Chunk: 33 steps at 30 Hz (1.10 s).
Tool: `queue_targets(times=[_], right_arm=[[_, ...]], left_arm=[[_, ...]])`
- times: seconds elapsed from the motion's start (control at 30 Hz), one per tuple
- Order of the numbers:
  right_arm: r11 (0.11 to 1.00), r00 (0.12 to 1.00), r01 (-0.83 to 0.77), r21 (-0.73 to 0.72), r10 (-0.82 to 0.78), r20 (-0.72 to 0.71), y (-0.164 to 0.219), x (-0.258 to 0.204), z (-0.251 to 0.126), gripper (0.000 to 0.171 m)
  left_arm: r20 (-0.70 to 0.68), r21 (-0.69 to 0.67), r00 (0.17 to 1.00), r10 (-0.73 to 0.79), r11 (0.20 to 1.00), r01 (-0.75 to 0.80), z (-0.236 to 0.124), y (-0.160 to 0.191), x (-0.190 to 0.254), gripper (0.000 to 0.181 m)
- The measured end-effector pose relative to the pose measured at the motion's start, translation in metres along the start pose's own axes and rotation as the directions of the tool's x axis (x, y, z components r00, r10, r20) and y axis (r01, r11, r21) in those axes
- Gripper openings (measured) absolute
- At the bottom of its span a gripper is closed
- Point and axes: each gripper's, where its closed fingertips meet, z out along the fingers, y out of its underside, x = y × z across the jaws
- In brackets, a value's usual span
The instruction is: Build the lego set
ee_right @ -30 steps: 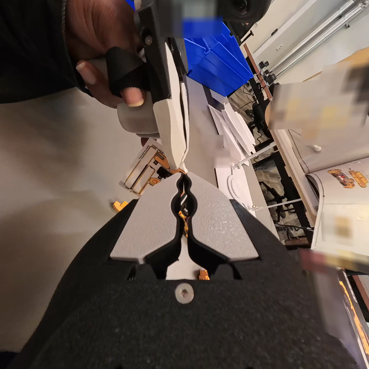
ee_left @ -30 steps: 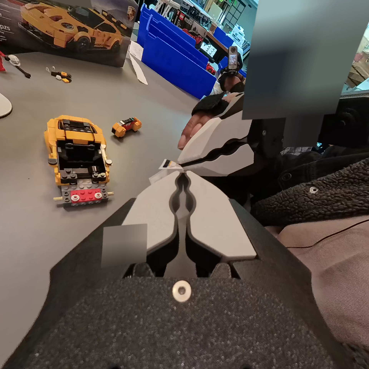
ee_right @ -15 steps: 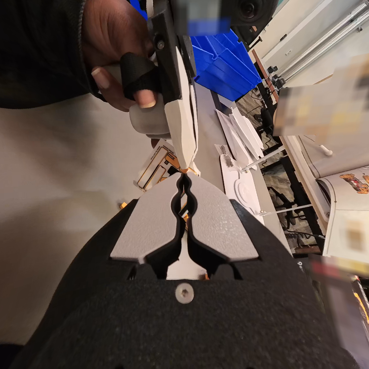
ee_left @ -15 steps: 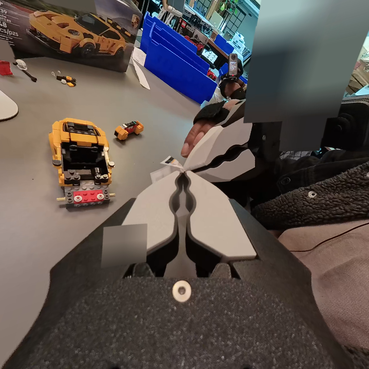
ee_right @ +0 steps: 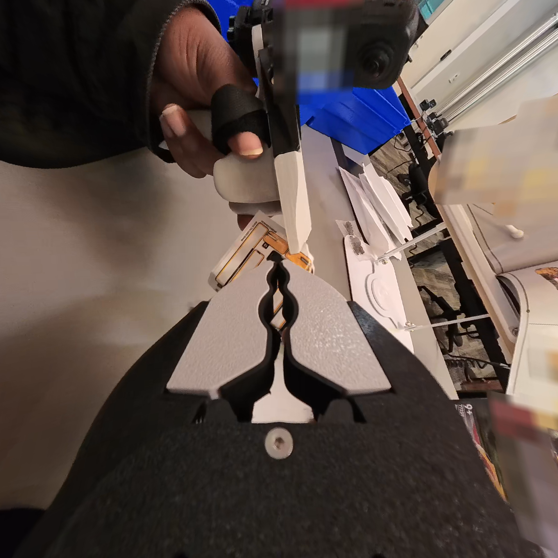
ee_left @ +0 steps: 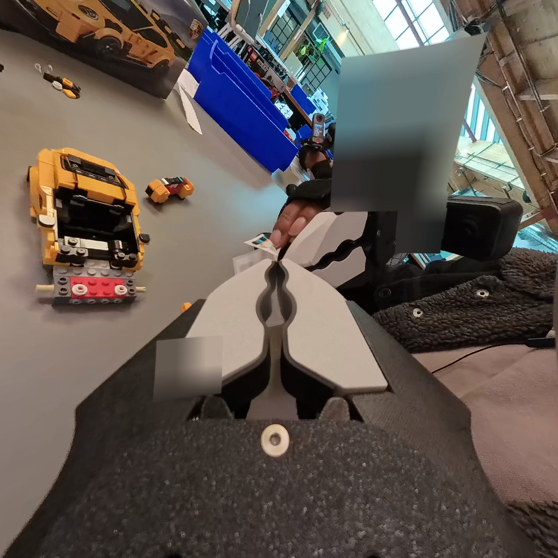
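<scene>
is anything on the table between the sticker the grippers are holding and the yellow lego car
Nothing visible blocks it. The sticker sheet is pinched where the left gripper and right gripper meet, and bare grey table runs from there to the yellow lego car. The small orange sub-assembly sits off to the far side.

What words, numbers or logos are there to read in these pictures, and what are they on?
I don't repeat writing, so here is only what bears it:
Lego box: a crest badge near its corner.
Sticker sheet: a fine line of print along one edge, too small to read.
Box corner: small print, partly blurred.
</scene>
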Motion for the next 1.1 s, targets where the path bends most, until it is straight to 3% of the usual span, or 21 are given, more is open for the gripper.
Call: queue_targets(times=[0.23, 0.27, 0.33, 0.6, 1.1], right_arm=[[0.998, 0.997, -0.061, 0.013, 0.061, -0.048, -0.001, 0.014, -0.005, 0.0], [0.997, 0.996, -0.071, 0.007, 0.072, -0.046, 0.0, 0.014, -0.004, 0.012], [0.996, 0.996, -0.084, -0.011, 0.084, -0.033, 0.003, 0.013, -0.002, 0.017], [0.998, 0.998, -0.061, -0.027, 0.06, -0.032, 0.007, 0.01, 0.001, 0.007], [0.994, 0.991, 0.08, -0.077, -0.088, -0.097, 0.011, 0.012, 0.005, 0.003]], left_arm=[[0.024, -0.013, 0.999, 0.029, 1.0, -0.028, 0.001, 0.002, -0.002, 0.0], [0.03, -0.017, 0.999, 0.038, 0.999, -0.038, 0.001, 0.002, -0.002, 0.0], [0.044, -0.027, 0.997, 0.062, 0.998, -0.061, 0.002, 0.004, -0.003, 0.0], [0.088, -0.07, 0.983, 0.159, 0.986, -0.153, 0.004, 0.008, -0.003, 0.0], [0.1, -0.075, 0.987, 0.129, 0.99, -0.122, 0.005, 0.01, -0.006, 0.0]])
